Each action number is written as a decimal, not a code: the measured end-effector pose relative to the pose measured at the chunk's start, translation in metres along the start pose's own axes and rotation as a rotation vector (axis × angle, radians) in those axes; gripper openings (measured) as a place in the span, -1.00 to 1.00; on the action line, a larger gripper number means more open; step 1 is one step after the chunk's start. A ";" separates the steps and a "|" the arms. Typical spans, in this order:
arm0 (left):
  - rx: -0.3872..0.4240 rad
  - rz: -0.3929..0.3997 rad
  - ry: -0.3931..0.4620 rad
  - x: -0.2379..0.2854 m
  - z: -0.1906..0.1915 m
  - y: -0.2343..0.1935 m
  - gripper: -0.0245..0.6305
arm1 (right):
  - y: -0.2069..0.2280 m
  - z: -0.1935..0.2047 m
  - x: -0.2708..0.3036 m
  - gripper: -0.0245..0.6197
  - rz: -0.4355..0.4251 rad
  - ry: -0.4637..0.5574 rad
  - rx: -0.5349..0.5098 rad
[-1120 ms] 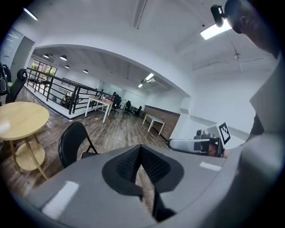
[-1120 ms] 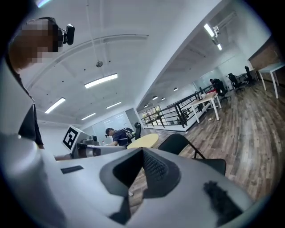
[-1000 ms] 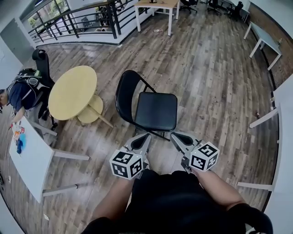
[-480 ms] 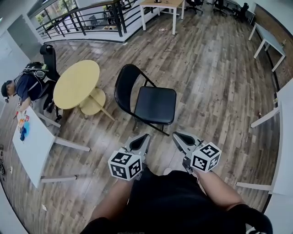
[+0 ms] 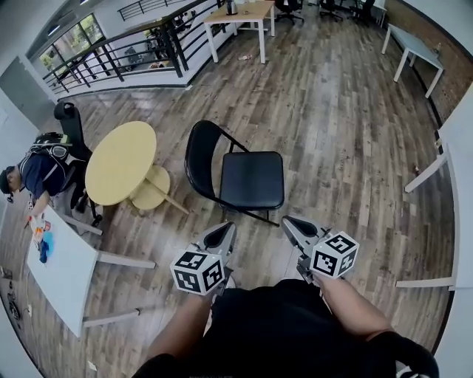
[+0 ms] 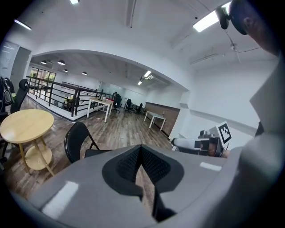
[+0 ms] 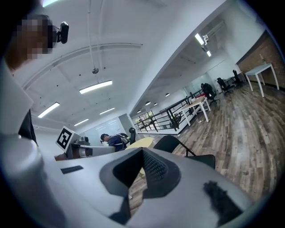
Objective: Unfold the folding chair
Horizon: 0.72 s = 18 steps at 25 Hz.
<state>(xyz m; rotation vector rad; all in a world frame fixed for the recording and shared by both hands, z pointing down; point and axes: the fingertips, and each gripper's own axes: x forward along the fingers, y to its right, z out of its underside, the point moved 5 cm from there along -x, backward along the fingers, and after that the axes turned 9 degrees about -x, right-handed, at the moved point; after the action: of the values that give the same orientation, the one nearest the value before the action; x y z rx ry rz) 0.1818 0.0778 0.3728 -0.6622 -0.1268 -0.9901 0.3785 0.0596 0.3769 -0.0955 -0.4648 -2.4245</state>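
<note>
A black folding chair (image 5: 240, 175) stands unfolded on the wooden floor, its seat flat and its round back toward the yellow table. It also shows in the left gripper view (image 6: 80, 143) and the right gripper view (image 7: 187, 152). My left gripper (image 5: 224, 230) is shut and empty, hanging just short of the chair's front left leg. My right gripper (image 5: 293, 222) is shut too, holding nothing, just off the seat's front right corner. Neither gripper touches the chair.
A round yellow table (image 5: 120, 163) stands left of the chair. A white table (image 5: 63, 269) is at the lower left, with a seated person (image 5: 38, 174) beyond it. A black railing (image 5: 129, 53) and a wooden desk (image 5: 238, 16) lie at the back. White tables (image 5: 443, 177) line the right side.
Both grippers have drawn slightly back from the chair toward my body and risen a little. The head view has shifted, so the room appears lower in the frame. The chair itself has not moved.
</note>
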 end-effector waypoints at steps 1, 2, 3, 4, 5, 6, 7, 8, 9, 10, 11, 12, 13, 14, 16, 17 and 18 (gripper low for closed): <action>0.010 0.011 -0.006 -0.001 -0.004 -0.006 -0.90 | -0.002 0.000 0.007 -0.91 0.017 0.002 0.000; 0.018 0.022 -0.013 -0.003 -0.007 -0.013 -0.90 | -0.006 0.000 0.014 -0.91 0.033 0.000 -0.002; 0.024 0.031 -0.019 -0.005 -0.010 -0.021 -0.90 | -0.010 0.001 0.021 -0.91 0.045 -0.004 -0.006; 0.028 0.038 -0.025 -0.007 -0.013 -0.029 -0.90 | -0.014 0.001 0.029 -0.91 0.054 -0.009 -0.013; 0.032 0.042 -0.032 -0.009 -0.016 -0.037 -0.90 | -0.018 0.001 0.037 -0.91 0.062 -0.013 -0.018; 0.035 0.045 -0.041 -0.011 -0.018 -0.045 -0.90 | -0.022 0.001 0.045 -0.91 0.070 -0.018 -0.021; 0.039 0.047 -0.050 -0.012 -0.021 -0.053 -0.90 | -0.027 0.001 0.052 -0.91 0.078 -0.021 -0.023; 0.041 0.049 -0.059 -0.014 -0.022 -0.060 -0.91 | -0.031 0.000 0.059 -0.91 0.085 -0.025 -0.026; 0.042 0.050 -0.065 -0.015 -0.024 -0.067 -0.91 | -0.034 0.000 0.065 -0.91 0.091 -0.030 -0.029; 0.041 0.051 -0.071 -0.016 -0.025 -0.074 -0.91 | -0.038 0.001 0.071 -0.91 0.097 -0.037 -0.035; 0.039 0.046 -0.080 -0.017 -0.024 -0.080 -0.91 | -0.040 0.001 0.076 -0.91 0.103 -0.046 -0.039; 0.034 0.038 -0.094 -0.017 -0.022 -0.087 -0.90 | -0.042 0.003 0.079 -0.91 0.109 -0.056 -0.038; 0.028 0.028 -0.111 -0.017 -0.019 -0.093 -0.91 | -0.043 0.005 0.082 -0.91 0.114 -0.064 -0.031; 0.018 0.022 -0.128 -0.017 -0.017 -0.098 -0.91 | -0.044 0.006 0.083 -0.91 0.120 -0.070 -0.023; 0.001 0.026 -0.146 -0.017 -0.014 -0.104 -0.91 | -0.046 0.007 0.085 -0.91 0.129 -0.078 -0.018; 0.000 0.033 -0.146 -0.018 -0.013 -0.104 -0.90 | -0.046 0.007 0.085 -0.91 0.132 -0.083 -0.022; 0.001 0.041 -0.144 -0.018 -0.013 -0.104 -0.90 | -0.047 0.007 0.085 -0.91 0.133 -0.089 -0.029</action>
<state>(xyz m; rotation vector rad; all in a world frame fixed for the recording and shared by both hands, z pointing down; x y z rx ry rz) 0.0852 0.0450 0.4030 -0.7321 -0.2391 -0.9027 0.2827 0.0452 0.3848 -0.2405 -0.4487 -2.3034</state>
